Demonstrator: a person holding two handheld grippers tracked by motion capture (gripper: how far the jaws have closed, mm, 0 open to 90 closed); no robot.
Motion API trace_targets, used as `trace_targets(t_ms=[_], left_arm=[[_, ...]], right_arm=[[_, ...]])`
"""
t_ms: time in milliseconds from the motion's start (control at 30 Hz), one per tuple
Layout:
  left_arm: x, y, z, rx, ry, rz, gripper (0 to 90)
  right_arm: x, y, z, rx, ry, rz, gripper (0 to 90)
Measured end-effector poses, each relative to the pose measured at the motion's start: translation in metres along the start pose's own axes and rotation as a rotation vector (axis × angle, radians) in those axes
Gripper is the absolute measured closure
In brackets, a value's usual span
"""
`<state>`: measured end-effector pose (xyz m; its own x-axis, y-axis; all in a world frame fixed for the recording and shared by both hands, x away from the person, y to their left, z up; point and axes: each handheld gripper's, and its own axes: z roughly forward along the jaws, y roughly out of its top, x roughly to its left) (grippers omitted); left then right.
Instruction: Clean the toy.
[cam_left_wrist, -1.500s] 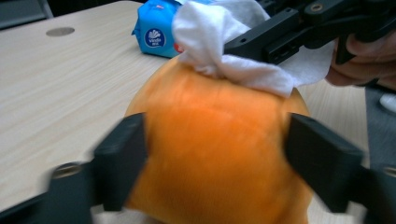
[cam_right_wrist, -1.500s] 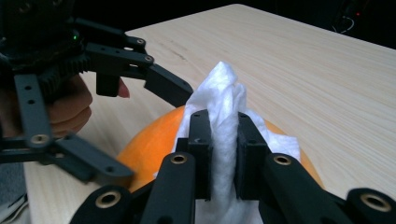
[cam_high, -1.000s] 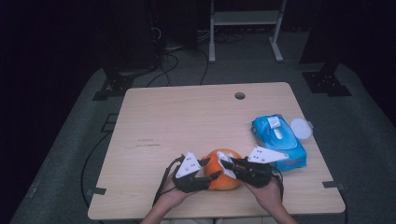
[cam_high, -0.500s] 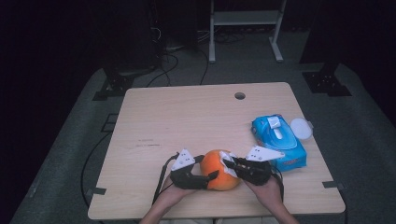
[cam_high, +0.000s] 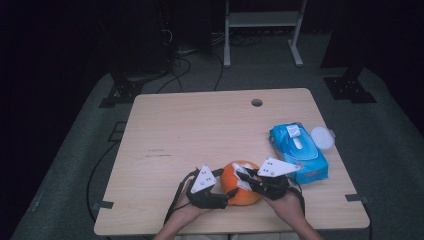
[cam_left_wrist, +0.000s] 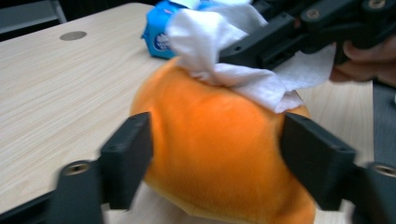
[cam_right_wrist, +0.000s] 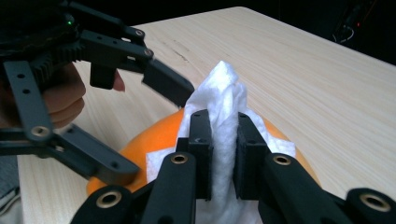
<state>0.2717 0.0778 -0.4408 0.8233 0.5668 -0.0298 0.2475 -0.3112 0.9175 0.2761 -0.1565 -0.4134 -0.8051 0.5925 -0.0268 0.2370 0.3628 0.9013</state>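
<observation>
Wiping soft orange plush ball (cam_left_wrist: 219, 154): right tongs (cam_right_wrist: 223, 140) clamped on limp white tissue (cam_right_wrist: 224, 100), left tongs (cam_left_wrist: 224, 158) just opened, straddling its squashy, yielding sides.

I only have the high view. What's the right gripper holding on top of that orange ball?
Observer: The right gripper is shut on a white wipe, bunched upright between its pads and draped on the orange ball.
Operator: Is the left gripper squeezing the ball?
Observer: It doesn't look so. The left gripper straddles the ball; its jaws have just been opening and stand wide at either side of it.
</observation>
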Motion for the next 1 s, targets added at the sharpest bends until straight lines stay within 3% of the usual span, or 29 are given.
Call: trace_targets(t_ms=[33,100,167,200,300,400,433,467,533,667,733,800,867,933,1000], left_arm=[[0.002,-0.002,0.002,-0.003,0.008,-0.026,11.1],[0.006,-0.005,0.005,0.005,-0.022,-0.095,9.1],[0.008,-0.007,0.008,0.015,-0.056,-0.131,11.4],[0.007,-0.008,0.008,0.008,-0.067,-0.134,16.9],[-0.001,-0.004,0.006,0.017,-0.049,-0.054,29.0],[-0.01,-0.001,0.008,0.035,-0.033,0.03,30.8],[-0.012,-0.002,0.008,0.039,-0.025,0.047,30.9],[-0.011,-0.003,0.009,0.037,-0.024,0.047,31.2],[-0.01,-0.004,0.009,0.032,-0.023,0.056,32.8],[-0.008,-0.006,0.009,0.034,-0.027,0.054,32.5],[-0.005,-0.004,0.007,0.011,-0.039,0.022,26.4],[-0.004,-0.002,0.007,-0.031,-0.025,0.0,15.6],[-0.003,-0.002,0.01,-0.036,-0.02,0.004,11.9],[-0.004,-0.006,0.012,-0.007,-0.032,0.023,14.0],[-0.005,-0.009,0.011,0.021,-0.026,0.052,22.1]], right_arm=[[-0.002,-0.001,-0.001,0.001,0.0,0.01,79.1],[-0.002,-0.001,-0.002,-0.001,-0.001,0.012,79.1],[-0.001,-0.001,-0.002,0.001,0.001,0.008,79.1],[0.0,-0.001,-0.002,0.002,0.001,0.008,79.1],[0.007,0.003,-0.002,-0.005,-0.019,-0.018,79.0],[0.021,0.009,0.002,0.002,0.031,-0.052,79.0],[0.025,0.009,0.004,0.017,0.025,-0.089,79.1],[0.026,0.009,0.006,0.03,0.016,-0.11,79.1],[0.02,0.01,0.004,0.036,0.003,-0.097,79.2],[-0.002,0.007,-0.009,0.049,-0.096,-0.064,79.1],[-0.011,0.001,-0.012,0.054,-0.071,-0.014,79.1],[-0.014,-0.002,-0.013,0.053,-0.053,-0.006,79.2],[-0.012,-0.001,-0.013,0.041,-0.013,0.002,79.1],[-0.007,-0.001,-0.008,0.034,0.018,-0.003,79.0],[-0.004,-0.001,-0.006,0.039,0.024,-0.012,79.1]])
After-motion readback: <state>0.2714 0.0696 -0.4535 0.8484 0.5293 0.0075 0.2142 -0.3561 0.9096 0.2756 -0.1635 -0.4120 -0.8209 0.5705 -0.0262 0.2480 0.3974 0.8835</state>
